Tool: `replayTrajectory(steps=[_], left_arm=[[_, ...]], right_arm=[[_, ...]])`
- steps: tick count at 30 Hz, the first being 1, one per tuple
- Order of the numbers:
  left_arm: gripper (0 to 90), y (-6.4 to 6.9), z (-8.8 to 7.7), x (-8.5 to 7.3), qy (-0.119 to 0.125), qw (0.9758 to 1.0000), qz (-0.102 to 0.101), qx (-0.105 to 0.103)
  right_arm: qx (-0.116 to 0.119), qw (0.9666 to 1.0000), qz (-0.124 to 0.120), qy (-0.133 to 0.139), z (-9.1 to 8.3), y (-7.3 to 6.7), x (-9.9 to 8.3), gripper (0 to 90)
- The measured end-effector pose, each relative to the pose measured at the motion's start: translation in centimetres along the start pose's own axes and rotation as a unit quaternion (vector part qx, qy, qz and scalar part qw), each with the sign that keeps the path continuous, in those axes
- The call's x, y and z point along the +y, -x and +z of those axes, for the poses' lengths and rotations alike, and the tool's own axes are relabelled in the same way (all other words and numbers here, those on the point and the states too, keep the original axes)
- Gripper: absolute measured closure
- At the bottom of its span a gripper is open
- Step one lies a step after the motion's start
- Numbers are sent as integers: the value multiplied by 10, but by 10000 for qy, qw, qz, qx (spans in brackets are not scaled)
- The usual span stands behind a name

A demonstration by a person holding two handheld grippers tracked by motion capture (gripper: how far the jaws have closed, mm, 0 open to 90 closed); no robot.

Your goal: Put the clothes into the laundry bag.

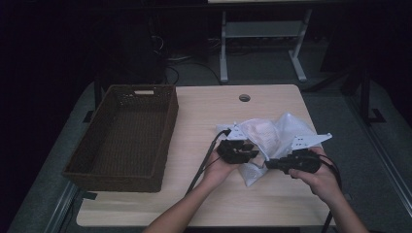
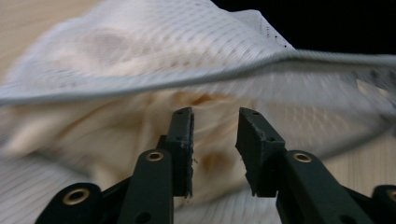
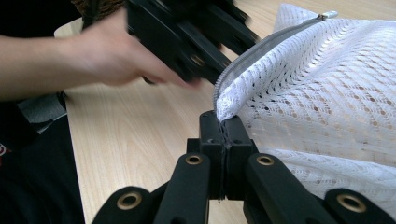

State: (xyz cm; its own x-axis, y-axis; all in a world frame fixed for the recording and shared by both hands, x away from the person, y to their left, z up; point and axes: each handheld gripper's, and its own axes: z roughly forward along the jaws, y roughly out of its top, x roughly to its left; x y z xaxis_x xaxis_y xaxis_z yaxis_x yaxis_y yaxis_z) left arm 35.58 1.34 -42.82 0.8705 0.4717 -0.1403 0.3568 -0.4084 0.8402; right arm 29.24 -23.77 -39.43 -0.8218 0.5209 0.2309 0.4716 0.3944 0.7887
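Mesh bag [image 1: 272, 141]: white open-weave cloth, matt. Basket [image 1: 126, 136]: dark woven wicker, rough. Table [image 1: 204, 111]: light wood-look, smooth.

Both grippers — the left gripper [image 1: 239, 149] and the right gripper [image 1: 290, 163] — are matte black, each topped by a grey three-cornered plate with small holes. Brass-ringed pivots and tiny screws stud the flat linkage arms. Black cables trail from them — the forearms are bare.

A dim lab or workroom: a light wooden table [image 1: 204, 111] with a cable hole [image 1: 245, 97], metal desk legs [image 1: 223, 48] and loose cables [image 1: 170, 63] on grey floor beyond its far edge.
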Motion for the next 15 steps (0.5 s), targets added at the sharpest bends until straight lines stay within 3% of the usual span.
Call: replayTrajectory(steps=[3,5,6,7,11,12,14,15], left_arm=[[590,-22,-14,-3,17,9990,-125,428],[569,-36,-14,-4,10,9979,-206,617],[561,-36,-14,-4,10,9979,-206,617],[555,-46,-10,-3,-49,9966,-233,790],[555,-54,-1,0,-139,9955,-135,929],[570,-56,7,2,-284,9949,-3,964],[602,-56,11,2,-330,9950,42,944],[756,-54,17,3,-427,9951,123,886]], right_arm=[[-6,10000,6,-16,1,-1,1,891],[-2,10000,-8,-25,2,-1,1,891],[-1,10000,-10,-29,2,-1,1,891],[4,10000,-10,-33,2,-1,1,891],[14,10000,3,-28,2,-1,0,891],[22,10000,6,-19,2,0,0,891],[26,10000,2,-22,2,0,0,891],[26,10000,3,-23,2,0,0,891]])
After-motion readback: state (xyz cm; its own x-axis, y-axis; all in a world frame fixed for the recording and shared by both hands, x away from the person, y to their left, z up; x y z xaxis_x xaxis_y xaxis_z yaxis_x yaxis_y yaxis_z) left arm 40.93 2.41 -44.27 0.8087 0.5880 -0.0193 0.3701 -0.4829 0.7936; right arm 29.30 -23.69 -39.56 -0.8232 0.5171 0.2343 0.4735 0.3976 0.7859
